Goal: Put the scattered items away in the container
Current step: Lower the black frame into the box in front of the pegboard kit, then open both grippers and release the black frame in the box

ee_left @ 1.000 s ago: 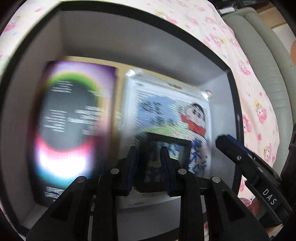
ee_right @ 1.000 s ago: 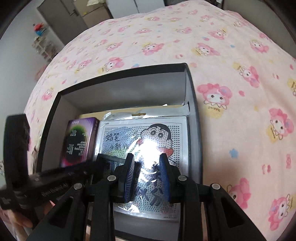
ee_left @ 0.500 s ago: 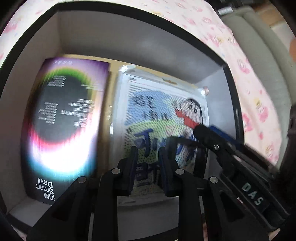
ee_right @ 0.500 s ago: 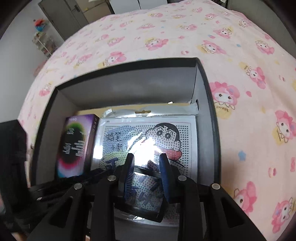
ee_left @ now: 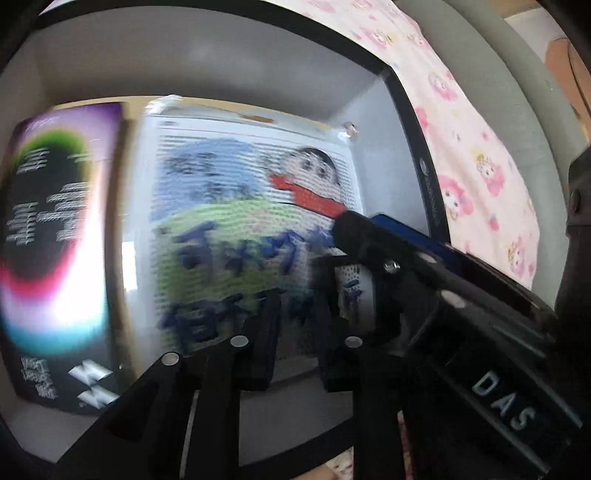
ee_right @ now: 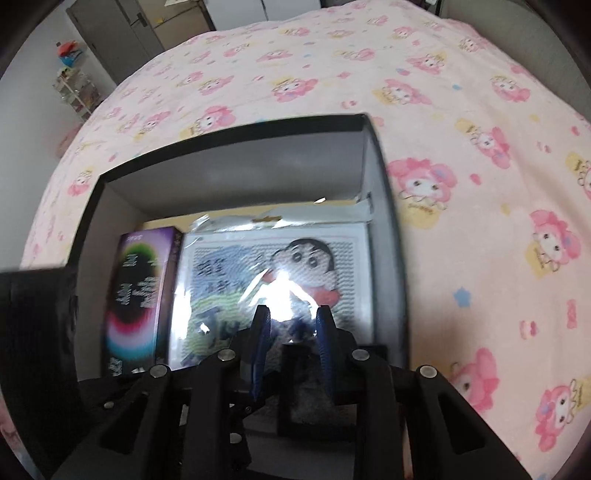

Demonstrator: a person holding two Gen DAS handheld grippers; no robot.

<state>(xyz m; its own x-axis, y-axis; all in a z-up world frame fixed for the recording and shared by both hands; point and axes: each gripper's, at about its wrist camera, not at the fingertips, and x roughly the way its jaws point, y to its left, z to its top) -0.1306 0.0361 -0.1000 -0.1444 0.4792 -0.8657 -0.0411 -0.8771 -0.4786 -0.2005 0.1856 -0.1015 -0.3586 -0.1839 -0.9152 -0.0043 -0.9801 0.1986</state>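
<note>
We're looking down on a bed dressed in a pale pink cartoon-print bedsheet (ee_right: 461,122), little pink characters scattered right across it, and sitting on that sheet is the black storage box (ee_right: 384,192) with grey inner walls. Inside, 2 flat items lie side by side on the floor of the box: a purple boxed product (ee_right: 140,291) with a rainbow ring on the left, and just beside it a cartoon bead-art pack (ee_right: 314,258) in shiny plastic, glare bouncing off its middle. The right gripper (ee_right: 293,332) hangs low over the near end of the box, its blue-lined fingers parted with a gap between them; a small black frame (ee_right: 314,398) sits right under the fingers, though I cannot tell whether they touch it. The left gripper (ee_left: 295,325) is also over the box, fingers apart and nothing between them, the view blurred. Off in the room, a grey door (ee_right: 110,26) stands at the far left, a small shelf rack (ee_right: 75,92) against the wall, and a grey-green padded headboard (ee_left: 517,110) runs along the bed's edge.
</note>
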